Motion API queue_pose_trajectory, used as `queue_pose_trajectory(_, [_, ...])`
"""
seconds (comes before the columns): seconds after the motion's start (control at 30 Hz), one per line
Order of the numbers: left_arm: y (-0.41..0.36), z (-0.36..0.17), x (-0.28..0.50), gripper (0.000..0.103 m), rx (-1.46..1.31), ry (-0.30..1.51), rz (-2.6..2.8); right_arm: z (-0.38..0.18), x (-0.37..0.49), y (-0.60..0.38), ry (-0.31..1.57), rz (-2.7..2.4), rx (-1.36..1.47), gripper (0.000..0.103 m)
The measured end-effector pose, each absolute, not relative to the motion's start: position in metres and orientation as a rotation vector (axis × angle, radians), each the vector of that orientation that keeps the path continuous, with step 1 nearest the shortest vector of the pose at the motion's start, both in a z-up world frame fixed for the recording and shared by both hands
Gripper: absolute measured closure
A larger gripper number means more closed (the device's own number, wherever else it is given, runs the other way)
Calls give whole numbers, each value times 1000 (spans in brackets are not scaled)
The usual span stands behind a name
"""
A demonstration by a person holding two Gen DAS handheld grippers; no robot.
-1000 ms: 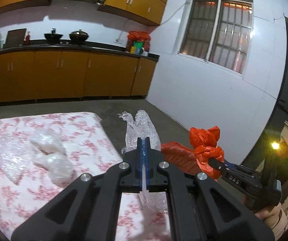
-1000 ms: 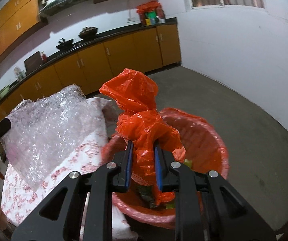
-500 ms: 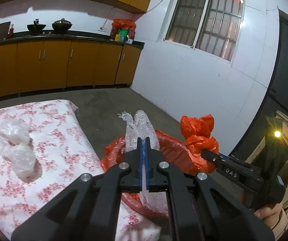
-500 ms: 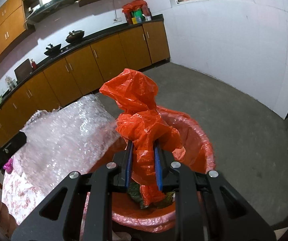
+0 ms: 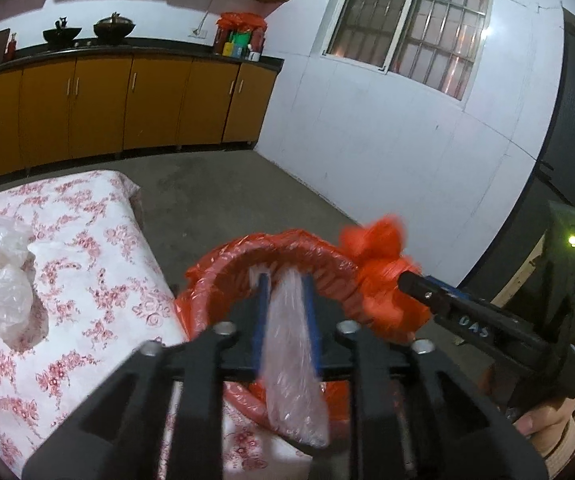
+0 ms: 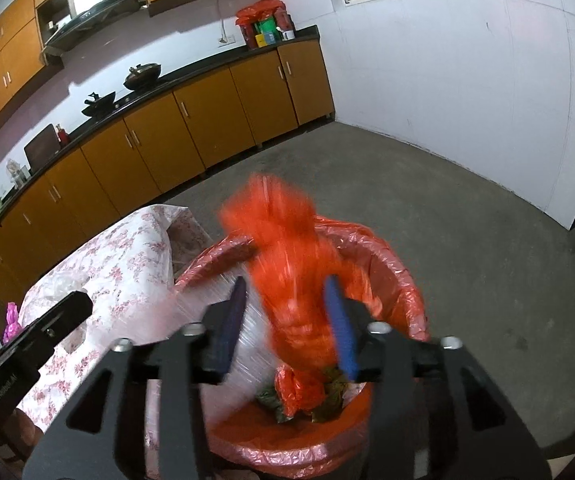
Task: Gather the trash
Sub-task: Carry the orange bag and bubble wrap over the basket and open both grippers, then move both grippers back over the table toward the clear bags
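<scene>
Glossy red plastic bin liner (image 6: 403,280), clear bubble wrap (image 5: 293,344) — matt floral tablecloth (image 5: 99,280)

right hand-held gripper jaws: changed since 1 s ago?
Yes. The right hand-held gripper has opened: the jaws, earlier clamped on the orange bag, now stand apart, and the blurred bag sits lower over the lined bin.

To my left gripper's left, the floral-clothed table (image 5: 87,280) carries crumpled clear plastic wads (image 5: 7,280); a pink scrap (image 6: 10,322) lies farther off.
</scene>
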State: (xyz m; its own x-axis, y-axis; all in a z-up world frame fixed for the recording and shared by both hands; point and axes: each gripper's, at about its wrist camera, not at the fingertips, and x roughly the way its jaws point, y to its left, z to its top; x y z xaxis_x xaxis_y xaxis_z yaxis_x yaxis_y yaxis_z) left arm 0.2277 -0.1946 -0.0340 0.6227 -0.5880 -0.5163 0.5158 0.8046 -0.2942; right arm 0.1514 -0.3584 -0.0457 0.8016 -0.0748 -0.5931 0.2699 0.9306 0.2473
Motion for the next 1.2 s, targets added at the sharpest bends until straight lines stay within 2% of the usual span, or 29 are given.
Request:
queue_pose_trajectory(0.13, [-186,-37,230,71,-123,644,-609,-46,150,-357,620,-190,318,54])
queue_pose_trajectory(0.27, [-170,-37,228,61,-105,629,-550,-44,150,-355,621,-185,312,54])
queue_pose_trajectory(0.57, [-109,-37,216,50,-34,599,-360,-31,158,-318,607,-97,255,54])
queue_pose_trajectory(0.9, [-2,-38,202,41,-18,581,-105,-23,193,-225,632,106,181,54])
queue_pose_trajectory(1.2, [92,-47,193,35,-51,585,100,-39,237,-127,691,281,108,54])
